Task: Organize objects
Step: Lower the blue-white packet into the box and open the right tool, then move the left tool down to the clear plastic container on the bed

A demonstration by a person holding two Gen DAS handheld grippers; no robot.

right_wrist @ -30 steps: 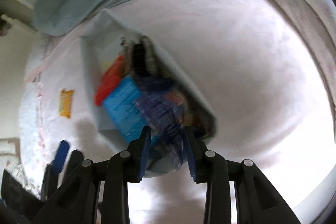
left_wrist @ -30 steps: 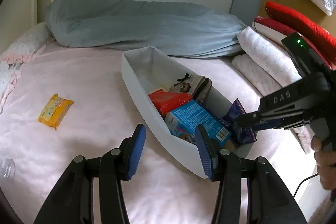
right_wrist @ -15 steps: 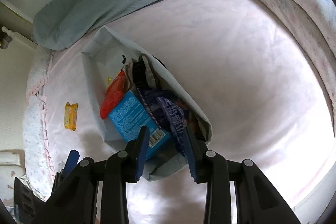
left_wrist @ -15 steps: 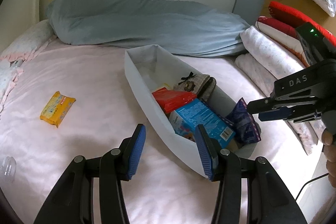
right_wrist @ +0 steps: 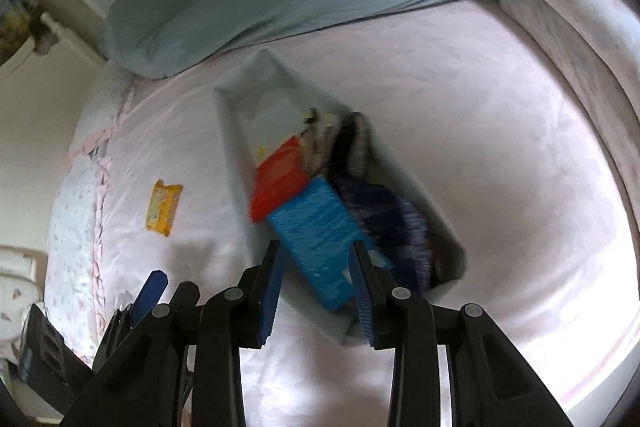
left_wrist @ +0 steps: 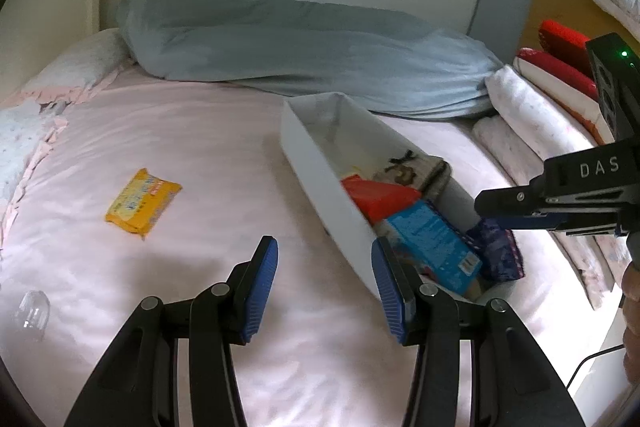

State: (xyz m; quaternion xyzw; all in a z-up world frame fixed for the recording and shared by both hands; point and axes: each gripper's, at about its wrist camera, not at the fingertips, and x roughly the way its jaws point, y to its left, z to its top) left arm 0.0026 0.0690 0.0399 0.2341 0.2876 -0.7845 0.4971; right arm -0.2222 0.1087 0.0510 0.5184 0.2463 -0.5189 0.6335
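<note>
A long white box lies on the pink bed; it also shows in the right wrist view. It holds a red packet, a blue carton, a purple packet and a beige pouch. A yellow packet lies loose on the bed to the left, also in the right wrist view. My left gripper is open and empty beside the box's near end. My right gripper is open and empty above the box's near end.
A long grey-blue bolster lies along the headboard. Folded white and red bedding is stacked at the right. A small clear plastic piece lies at the left edge of the bed. A white bedside cabinet stands beyond the bed.
My right gripper let go of the purple packet, which now lies in the box, then opened wider and rose. My left gripper drifted a little left.
</note>
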